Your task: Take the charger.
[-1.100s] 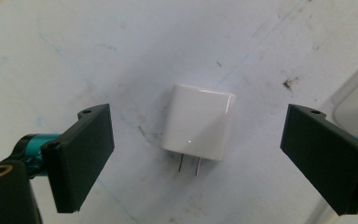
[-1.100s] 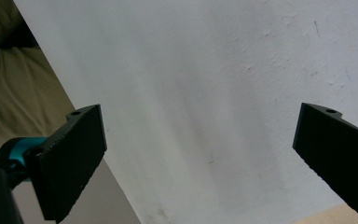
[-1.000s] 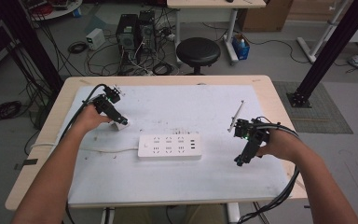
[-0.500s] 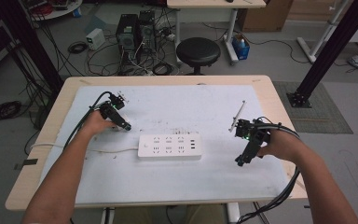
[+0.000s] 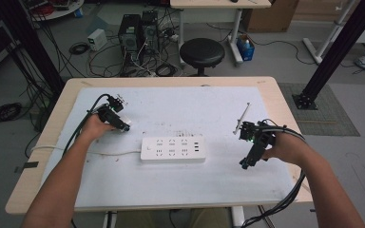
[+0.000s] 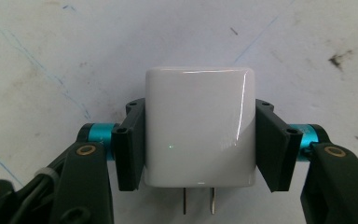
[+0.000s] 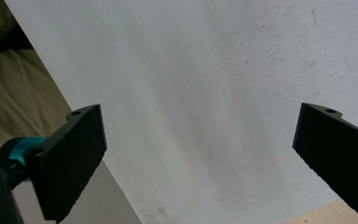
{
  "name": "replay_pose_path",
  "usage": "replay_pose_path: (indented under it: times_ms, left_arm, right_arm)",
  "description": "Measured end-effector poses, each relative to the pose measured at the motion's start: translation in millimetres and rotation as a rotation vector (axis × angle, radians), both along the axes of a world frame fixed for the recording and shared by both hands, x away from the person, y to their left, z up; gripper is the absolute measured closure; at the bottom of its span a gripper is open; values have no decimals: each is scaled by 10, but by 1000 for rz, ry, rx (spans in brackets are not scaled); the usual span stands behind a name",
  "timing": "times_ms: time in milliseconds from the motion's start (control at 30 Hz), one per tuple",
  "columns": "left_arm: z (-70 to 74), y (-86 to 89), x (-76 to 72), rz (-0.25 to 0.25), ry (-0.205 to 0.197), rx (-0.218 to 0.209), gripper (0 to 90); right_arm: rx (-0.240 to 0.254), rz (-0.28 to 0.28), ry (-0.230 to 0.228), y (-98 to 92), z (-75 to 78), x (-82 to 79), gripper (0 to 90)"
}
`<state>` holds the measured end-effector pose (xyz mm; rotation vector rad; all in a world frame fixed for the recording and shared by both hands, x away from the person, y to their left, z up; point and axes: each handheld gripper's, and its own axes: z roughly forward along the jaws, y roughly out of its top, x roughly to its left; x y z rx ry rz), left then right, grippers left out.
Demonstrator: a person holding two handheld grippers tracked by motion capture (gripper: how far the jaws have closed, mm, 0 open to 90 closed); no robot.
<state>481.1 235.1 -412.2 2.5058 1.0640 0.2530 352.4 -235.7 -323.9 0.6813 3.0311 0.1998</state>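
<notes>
A white plug adapter [image 6: 199,126] with two metal prongs pointing toward the camera lies on the white table cover. My left gripper [image 6: 200,140] has just been closing, and its black pads [image 6: 131,144] now press the adapter's two sides. From above, the same left gripper [image 5: 121,124] sits left of a white power strip [image 5: 172,149], with the adapter [image 5: 125,126] at its tip. My right gripper [image 5: 245,163] hovers near the table's right front, well clear of the strip. Seen in its own view, the right gripper [image 7: 200,158] stands wide open over bare cover.
The strip's white cord [image 5: 109,153] runs left off the table. A thin grey rod [image 5: 242,117] lies on the cover behind the right hand. The table's front edge [image 7: 121,200] is close under the right gripper. Beyond the table stand a black stool [image 5: 202,51] and computer towers [image 5: 138,29].
The left hand has shifted slightly toward the strip and lowered onto the adapter, with its jaws closed on it. The right hand has stayed still.
</notes>
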Motion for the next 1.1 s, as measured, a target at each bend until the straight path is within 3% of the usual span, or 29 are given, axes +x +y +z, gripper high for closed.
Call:
replay_pose_path:
  times_ms: [267,500,633,767,967,1100]
  left_arm:
    - [370,19,-219,-27,-74,-48,425]
    - [756,26,-596,-82,-155,-105,425]
    - [941,16,-778,-111,-186,-100,425]
    - [1086,-8,-941,-147,-197,-105,425]
    - [1221,-55,-1154,-204,-193,-126,425]
    - [1271,-106,-1289,-246,-189,-103,425]
  right_arm:
    - [24,-12,-11,-19,-8,12,20]
    - [26,-8,-14,7,-26,-20,20]
    - [37,-15,-40,12,-19,-20,20]
    - [46,-28,-58,4,-1,-14,19]
    - [71,-99,-81,-15,38,-43,19]
    - [82,-92,-98,-12,51,-69,19]
